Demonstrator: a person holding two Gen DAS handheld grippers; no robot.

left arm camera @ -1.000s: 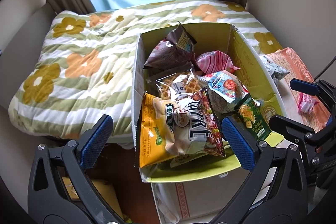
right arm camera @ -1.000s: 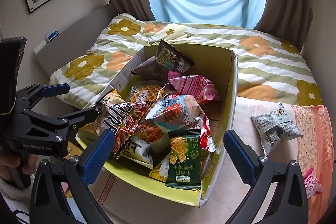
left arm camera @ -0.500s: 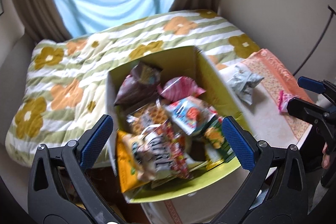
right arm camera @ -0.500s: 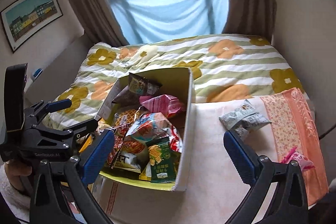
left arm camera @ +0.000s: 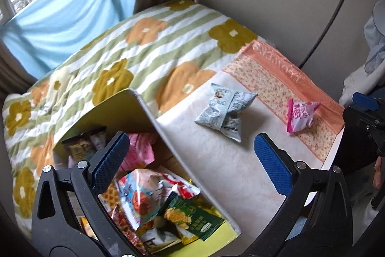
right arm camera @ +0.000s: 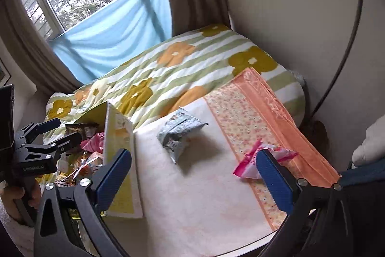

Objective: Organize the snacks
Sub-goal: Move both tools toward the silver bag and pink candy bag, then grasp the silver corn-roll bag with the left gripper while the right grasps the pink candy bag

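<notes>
A yellow-lined cardboard box (left arm camera: 154,122) full of snack bags stands at the table's left; its outer wall shows in the right wrist view (right arm camera: 120,136). A grey snack bag (left arm camera: 225,112) (right arm camera: 179,134) lies on the white tabletop. A pink snack bag (left arm camera: 300,115) (right arm camera: 252,160) lies on the orange cloth. My left gripper (left arm camera: 192,168) is open and empty, above the box's right wall. My right gripper (right arm camera: 192,175) is open and empty over the tabletop, its right finger next to the pink bag. The left gripper also shows in the right wrist view (right arm camera: 55,134).
A flowered green-striped quilt (left arm camera: 120,59) covers the bed behind the table. An orange floral cloth (right arm camera: 259,117) runs along the table's right side. A wall with a black cable (right arm camera: 346,52) is on the right. The table's front edge (right arm camera: 252,242) is close.
Both grippers have swung to the right, away from the box's middle toward the tabletop. The grey and pink bags now lie nearer the centre of both views. Both stay open.
</notes>
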